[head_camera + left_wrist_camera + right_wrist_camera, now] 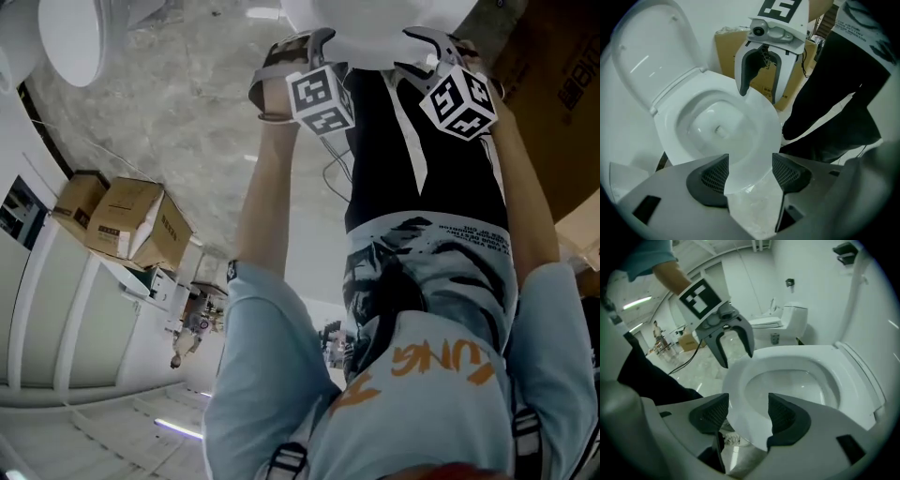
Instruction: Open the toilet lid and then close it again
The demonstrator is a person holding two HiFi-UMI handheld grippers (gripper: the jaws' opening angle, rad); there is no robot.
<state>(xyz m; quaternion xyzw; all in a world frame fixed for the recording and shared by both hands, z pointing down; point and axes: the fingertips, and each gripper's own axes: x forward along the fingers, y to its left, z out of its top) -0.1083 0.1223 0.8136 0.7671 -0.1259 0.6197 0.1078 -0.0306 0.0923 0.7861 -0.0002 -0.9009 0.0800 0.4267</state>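
Grey floor beside toilet rim

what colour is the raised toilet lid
The toilet lid is white; the left gripper view shows it best.

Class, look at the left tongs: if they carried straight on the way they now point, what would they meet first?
Probably the front rim of the toilet seat, which shows in line between the open left tongs. How far off it lies is unclear.
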